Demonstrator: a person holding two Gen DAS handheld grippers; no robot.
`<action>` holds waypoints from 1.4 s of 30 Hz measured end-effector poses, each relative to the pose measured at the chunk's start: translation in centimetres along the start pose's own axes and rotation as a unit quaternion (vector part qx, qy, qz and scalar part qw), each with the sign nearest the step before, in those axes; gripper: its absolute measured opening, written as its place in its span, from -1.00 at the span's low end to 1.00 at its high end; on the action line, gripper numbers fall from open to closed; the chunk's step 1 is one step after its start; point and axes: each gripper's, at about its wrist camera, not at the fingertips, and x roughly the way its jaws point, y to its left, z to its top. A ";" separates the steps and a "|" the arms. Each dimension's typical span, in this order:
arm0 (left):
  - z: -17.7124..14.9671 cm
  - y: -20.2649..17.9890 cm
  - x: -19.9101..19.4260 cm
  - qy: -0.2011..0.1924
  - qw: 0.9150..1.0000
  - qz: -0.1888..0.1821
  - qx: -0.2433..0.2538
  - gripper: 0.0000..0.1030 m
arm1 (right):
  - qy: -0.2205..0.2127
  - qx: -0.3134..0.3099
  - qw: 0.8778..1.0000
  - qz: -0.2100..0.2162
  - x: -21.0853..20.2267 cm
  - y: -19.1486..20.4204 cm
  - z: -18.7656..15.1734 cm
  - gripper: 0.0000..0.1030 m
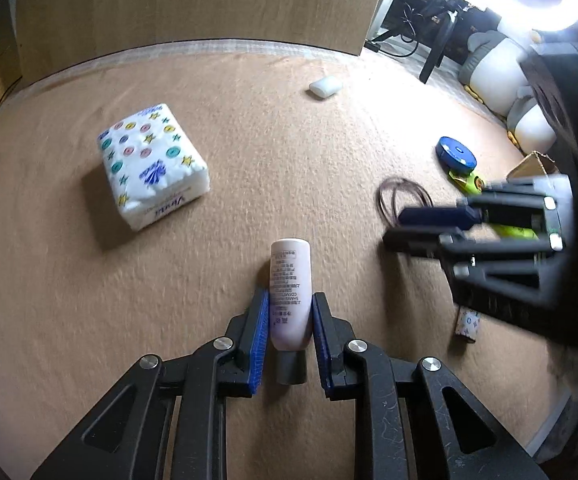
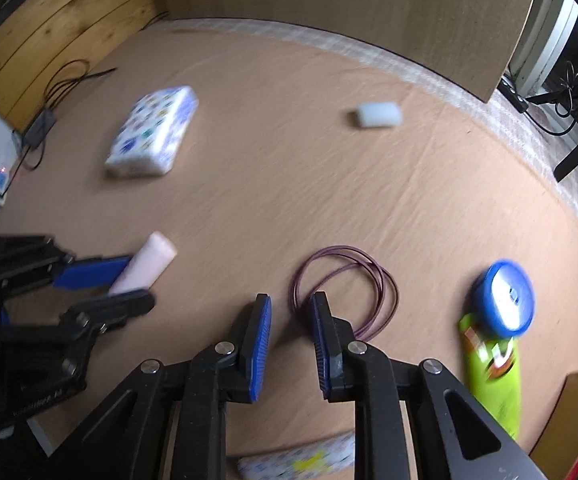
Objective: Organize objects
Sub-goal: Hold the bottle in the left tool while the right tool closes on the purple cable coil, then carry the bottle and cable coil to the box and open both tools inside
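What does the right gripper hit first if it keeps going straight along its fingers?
Most likely the purple cord loop: the right gripper points down at its near left edge, with nothing between the pads. Depth is unclear; it might reach the tan cloth just beside it.

free: mat centre (image 2: pixel 289 184) | blocked: tissue pack (image 1: pixel 153 164) left, cable coil (image 2: pixel 345 292) right

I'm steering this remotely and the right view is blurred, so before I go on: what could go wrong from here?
1. The left tool pinches the pink bottle near its cap end, so the long body may swing or slip when lifted.
2. The right tool straddles only one edge of the thin purple cord coil; closing there may miss it or drag the loops.
3. The two tools work close together, so they could bump.
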 end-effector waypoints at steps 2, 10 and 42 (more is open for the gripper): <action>-0.5 0.2 -0.2 -0.001 1.000 -0.002 -0.007 -0.57 | -0.006 -0.007 1.000 -0.005 -0.5 0.5 -1.2 -0.81; -2.5 1.1 -1.2 -0.002 0.999 -0.021 -0.046 -0.57 | -0.027 0.044 0.998 0.034 -0.7 1.3 -3.3 -0.94; 1.6 -12.3 -5.6 -0.045 0.991 -0.128 0.022 -0.57 | -0.195 0.254 0.940 0.120 -17.7 -9.2 -14.6 -0.94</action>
